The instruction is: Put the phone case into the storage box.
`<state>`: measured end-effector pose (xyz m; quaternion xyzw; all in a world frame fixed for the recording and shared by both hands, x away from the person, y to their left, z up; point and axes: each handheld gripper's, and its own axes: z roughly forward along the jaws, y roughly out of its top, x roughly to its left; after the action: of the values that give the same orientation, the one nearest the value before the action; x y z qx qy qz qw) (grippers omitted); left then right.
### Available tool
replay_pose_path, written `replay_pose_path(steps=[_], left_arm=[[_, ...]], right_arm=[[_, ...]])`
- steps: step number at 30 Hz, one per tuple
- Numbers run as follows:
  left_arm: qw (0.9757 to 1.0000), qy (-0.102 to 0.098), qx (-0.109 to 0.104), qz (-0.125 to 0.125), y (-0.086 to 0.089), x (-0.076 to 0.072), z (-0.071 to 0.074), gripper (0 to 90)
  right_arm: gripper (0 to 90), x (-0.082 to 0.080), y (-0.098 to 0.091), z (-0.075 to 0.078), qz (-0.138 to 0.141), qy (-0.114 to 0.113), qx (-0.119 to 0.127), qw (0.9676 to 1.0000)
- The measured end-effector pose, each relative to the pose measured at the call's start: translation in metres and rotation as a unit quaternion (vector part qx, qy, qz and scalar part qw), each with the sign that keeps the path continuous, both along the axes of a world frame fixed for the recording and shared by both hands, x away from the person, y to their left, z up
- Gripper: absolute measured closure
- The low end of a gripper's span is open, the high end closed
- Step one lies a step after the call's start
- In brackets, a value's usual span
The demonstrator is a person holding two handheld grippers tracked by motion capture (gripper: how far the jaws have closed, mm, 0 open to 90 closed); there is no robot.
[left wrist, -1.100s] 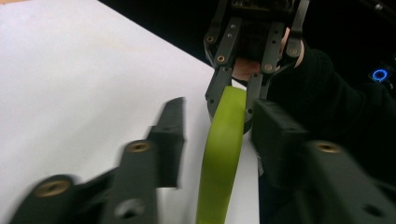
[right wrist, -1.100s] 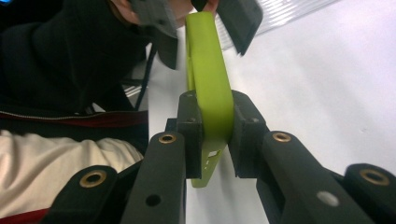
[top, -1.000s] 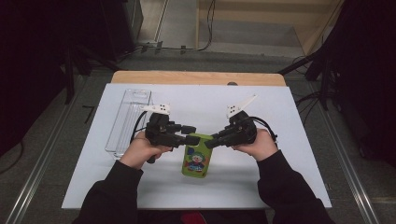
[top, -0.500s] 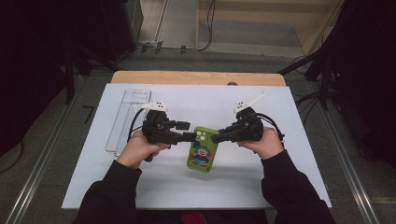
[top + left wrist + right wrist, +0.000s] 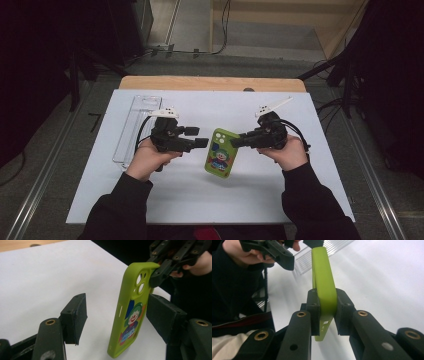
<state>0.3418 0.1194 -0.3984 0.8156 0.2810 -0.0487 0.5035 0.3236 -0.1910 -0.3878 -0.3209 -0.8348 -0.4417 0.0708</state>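
1. Two tongs meet over the counter [image 5: 165, 200]; the green case [image 5: 222, 153] hangs between them, tilted, near the middle.
2. Right tongs [image 5: 236, 142] pinch the case's top edge at its 1 o'clock corner; in the right gripper view the pads [image 5: 313, 311] press both faces.
3. Left tongs [image 5: 202, 143] have just been opening: a second ago they gripped the case, now they stand spread, the case between them and untouched, at 9 o'clock of it.
4. Judgement: the handover looks complete, and the right hand alone carries the case.
5. A clear tray [image 5: 140, 125] lies at 10 o'clock.
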Motion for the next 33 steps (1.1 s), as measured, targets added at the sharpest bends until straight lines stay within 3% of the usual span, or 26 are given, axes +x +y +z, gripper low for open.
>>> replay_pose_path(steps=[4, 11, 19, 33], left_arm=[[1.0000, -0.003, 0.001, 0.004, -0.001, 0.000, 0.000, 31.4], [0.9999, -0.007, 0.012, 0.009, -0.003, -0.001, -0.001, 31.0], [0.9993, -0.019, 0.025, 0.018, -0.008, -0.002, -0.004, 29.1], [0.9984, -0.033, 0.037, 0.027, -0.014, -0.003, -0.011, 26.0]], right_arm=[[74.7, 0.000, 0.000, 0.001, -0.019, 0.001, -0.005, 0.9998], [74.7, 0.003, 0.001, -0.002, -0.048, 0.022, -0.007, 0.9986], [74.6, 0.005, 0.006, -0.007, -0.090, 0.028, -0.025, 0.9952], [74.6, 0.013, 0.015, -0.011, -0.114, 0.033, -0.032, 0.9924]])
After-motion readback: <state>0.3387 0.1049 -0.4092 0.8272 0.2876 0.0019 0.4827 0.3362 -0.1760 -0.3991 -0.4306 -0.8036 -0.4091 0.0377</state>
